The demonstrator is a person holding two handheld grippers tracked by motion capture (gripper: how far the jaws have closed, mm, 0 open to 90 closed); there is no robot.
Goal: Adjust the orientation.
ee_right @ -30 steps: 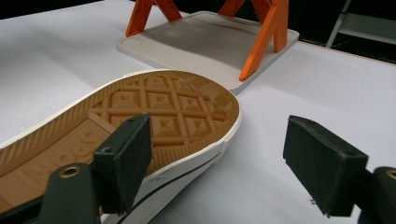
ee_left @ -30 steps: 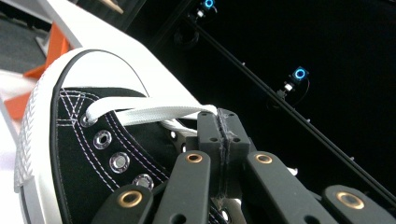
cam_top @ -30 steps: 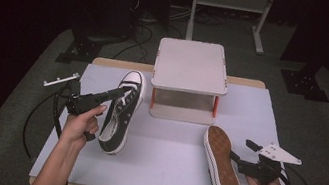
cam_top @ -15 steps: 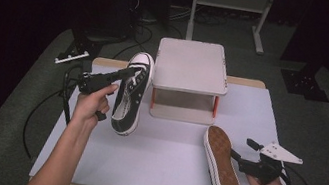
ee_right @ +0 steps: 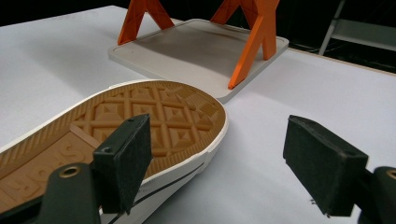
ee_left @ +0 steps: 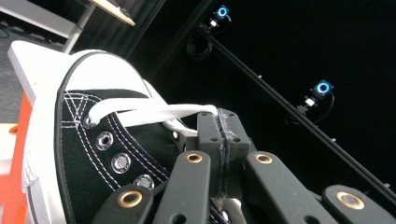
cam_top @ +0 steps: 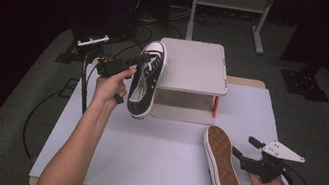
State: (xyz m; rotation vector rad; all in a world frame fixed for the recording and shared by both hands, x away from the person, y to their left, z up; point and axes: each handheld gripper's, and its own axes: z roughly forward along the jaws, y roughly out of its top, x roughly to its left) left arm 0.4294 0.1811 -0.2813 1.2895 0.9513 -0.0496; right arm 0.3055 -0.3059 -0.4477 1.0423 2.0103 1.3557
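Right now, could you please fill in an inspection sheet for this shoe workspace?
Surface: table with white cover, wooden edge showing.
Job's things: black sneaker lifted beside the small two-tier shelf; second sneaker lying sole-up on the cover.
Clutter: nothing seen.
Grippers: left tongs shut on the black sneaker's white lace; right tongs open, beside the second sneaker.
Cables: black cables trail from both tongs.
Surroundings: dark room, grey floor, metal rack behind.

High cam overhead; gripper cams close-up.

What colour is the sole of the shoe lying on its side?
Tan-brown sole with a diamond tread, clearest in the right gripper view.
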